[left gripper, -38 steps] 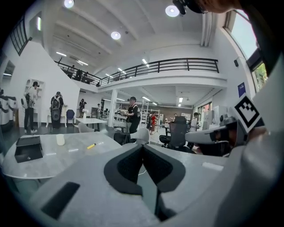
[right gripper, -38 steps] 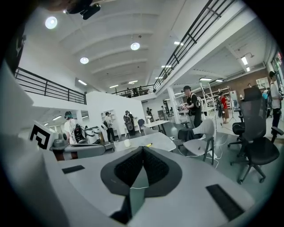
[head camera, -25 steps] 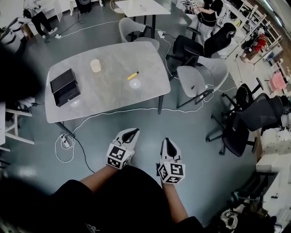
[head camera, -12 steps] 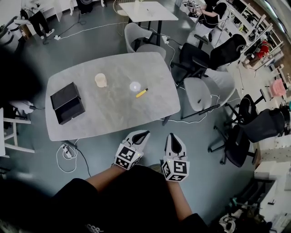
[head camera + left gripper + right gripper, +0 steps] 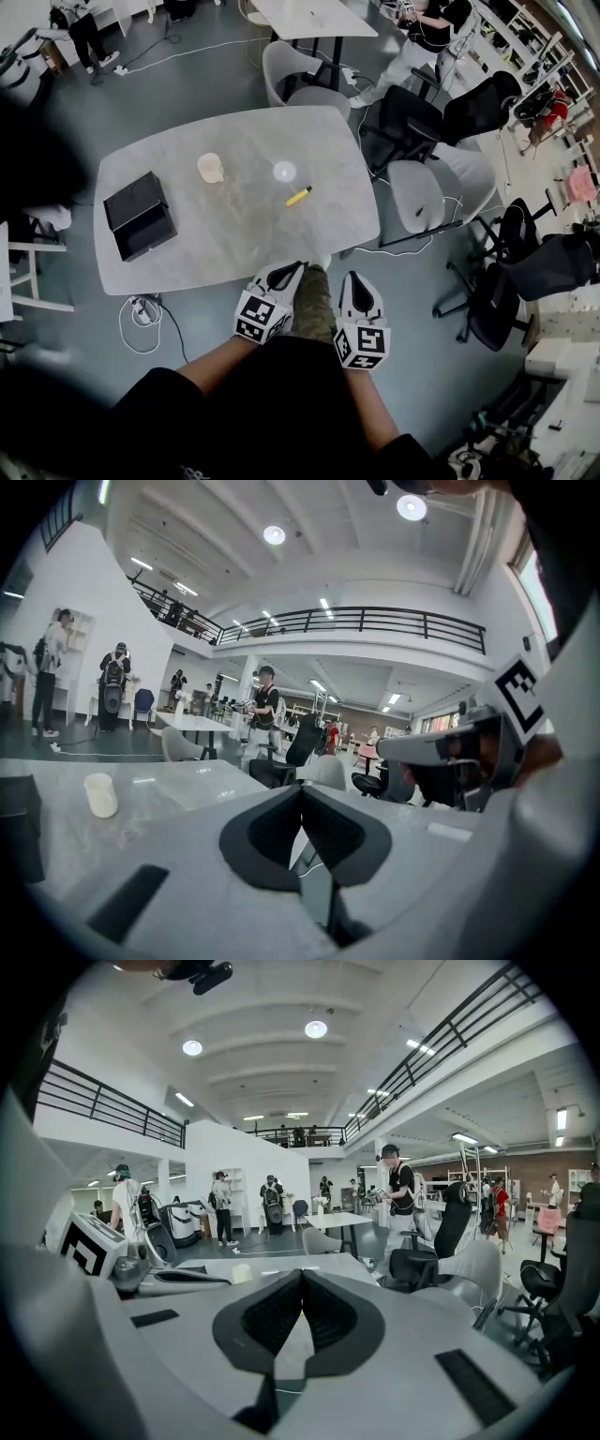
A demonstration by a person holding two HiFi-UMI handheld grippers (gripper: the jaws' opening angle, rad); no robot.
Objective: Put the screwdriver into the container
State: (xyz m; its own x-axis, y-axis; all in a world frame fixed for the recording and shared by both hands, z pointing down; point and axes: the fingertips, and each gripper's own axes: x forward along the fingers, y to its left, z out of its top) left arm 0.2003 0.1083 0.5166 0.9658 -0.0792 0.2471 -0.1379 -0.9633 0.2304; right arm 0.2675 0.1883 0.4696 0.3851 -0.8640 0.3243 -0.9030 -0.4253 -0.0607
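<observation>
A yellow screwdriver (image 5: 299,196) lies on the grey table (image 5: 234,244), right of centre. Just beyond it stands a small clear round container (image 5: 284,172), and a cream cup (image 5: 210,168) stands further left; the cup (image 5: 100,795) also shows in the left gripper view. My left gripper (image 5: 286,271) and right gripper (image 5: 357,281) are held side by side at the table's near edge, well short of the screwdriver. In the gripper views the left gripper (image 5: 302,789) and the right gripper (image 5: 302,1274) each have their jaws touching, with nothing between them.
A black box (image 5: 139,214) sits at the table's left end. Grey and black office chairs (image 5: 427,192) crowd the right and far sides. A white cable and a power strip (image 5: 138,305) lie on the floor by the near left corner. My knee (image 5: 314,305) shows between the grippers.
The table has come nearer and now reaches the gripper tips. A leg in mottled trousers has stepped forward between the grippers. Both grippers stay shut.
</observation>
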